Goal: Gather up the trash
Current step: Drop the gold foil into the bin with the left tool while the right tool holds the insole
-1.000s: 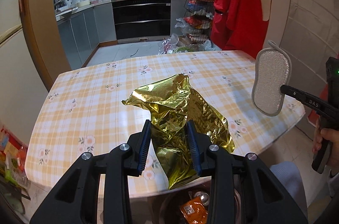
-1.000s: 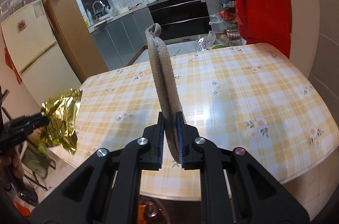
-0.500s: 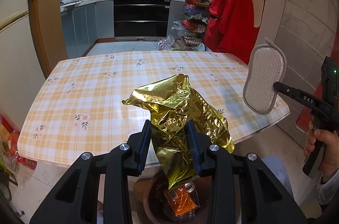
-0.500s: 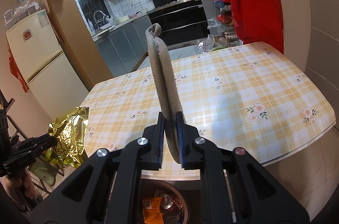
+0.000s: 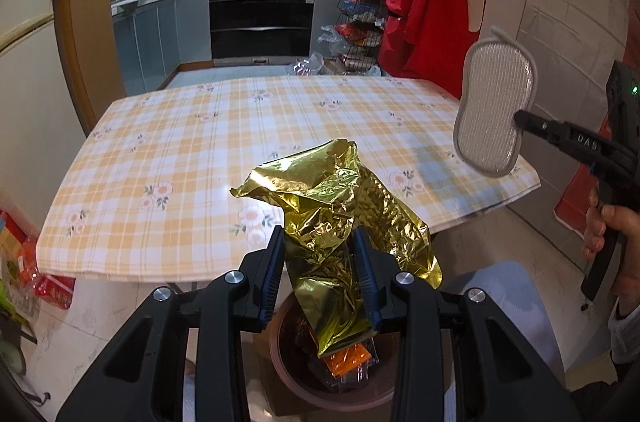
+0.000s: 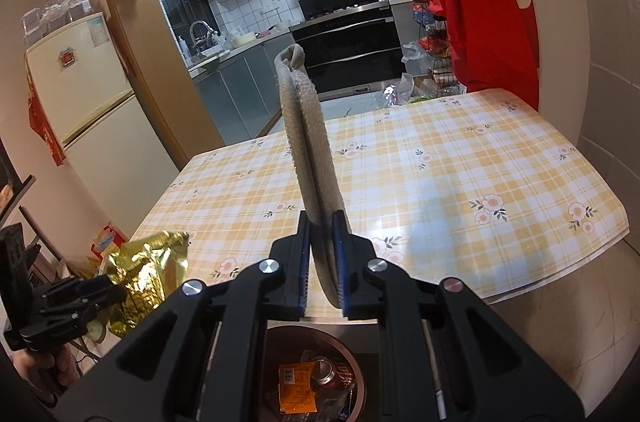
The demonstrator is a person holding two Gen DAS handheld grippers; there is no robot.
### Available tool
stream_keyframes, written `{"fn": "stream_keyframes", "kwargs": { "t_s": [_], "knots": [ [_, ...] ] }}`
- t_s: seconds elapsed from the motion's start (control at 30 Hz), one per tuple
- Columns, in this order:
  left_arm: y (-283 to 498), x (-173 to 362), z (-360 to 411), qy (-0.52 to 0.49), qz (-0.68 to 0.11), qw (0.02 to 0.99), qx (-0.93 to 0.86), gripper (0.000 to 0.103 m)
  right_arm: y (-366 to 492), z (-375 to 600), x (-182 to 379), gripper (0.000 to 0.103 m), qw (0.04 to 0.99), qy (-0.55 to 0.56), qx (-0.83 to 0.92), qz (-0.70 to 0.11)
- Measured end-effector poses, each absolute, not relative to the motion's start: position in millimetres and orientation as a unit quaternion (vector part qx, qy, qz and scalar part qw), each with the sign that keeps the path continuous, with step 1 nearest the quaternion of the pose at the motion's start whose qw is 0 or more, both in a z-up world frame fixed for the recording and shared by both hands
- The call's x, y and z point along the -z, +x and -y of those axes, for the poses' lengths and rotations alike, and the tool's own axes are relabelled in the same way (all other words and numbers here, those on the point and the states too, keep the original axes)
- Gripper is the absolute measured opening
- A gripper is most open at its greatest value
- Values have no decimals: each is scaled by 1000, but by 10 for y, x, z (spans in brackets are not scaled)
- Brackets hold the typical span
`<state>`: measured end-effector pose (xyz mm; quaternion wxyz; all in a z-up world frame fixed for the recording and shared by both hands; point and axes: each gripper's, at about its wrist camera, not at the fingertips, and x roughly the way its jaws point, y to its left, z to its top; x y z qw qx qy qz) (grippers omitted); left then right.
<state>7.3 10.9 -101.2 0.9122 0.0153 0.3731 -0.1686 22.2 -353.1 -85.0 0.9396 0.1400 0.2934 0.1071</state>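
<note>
While trash bin (image 5: 320,378) already holds scraps, left gripper (image 5: 320,274) clamps gold wrapper (image 5: 340,218) just above it, unreleased; right gripper (image 6: 322,262) pinches scrub pad (image 6: 308,150).

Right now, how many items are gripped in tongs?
2. The gold foil wrapper is clamped in the left tongs, over the trash bin. The grey scrubbing pad is clamped in the right tongs, standing upright before the checked table. Nothing else looks held.

Foil wrapper (image 5: 340,222) above bin (image 5: 288,354), before table (image 5: 200,150); scrub pad (image 5: 494,110) to right.
</note>
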Motion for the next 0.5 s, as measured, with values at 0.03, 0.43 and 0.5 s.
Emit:
{"fn": "stream_keyframes", "kwargs": {
  "t_s": [0.03, 0.43, 0.5],
  "knots": [
    [67, 1046, -114, 14, -377, 910, 169, 34, 221, 3530, 850, 15, 939, 141, -109, -294],
    [72, 1361, 35, 17, -420, 891, 173, 34, 255, 3540, 926, 15, 934, 148, -118, -303],
    [79, 1416, 47, 16, -427, 887, 172, 35, 258, 3533, 965, 15, 933, 149, -120, -306]
  ]
}}
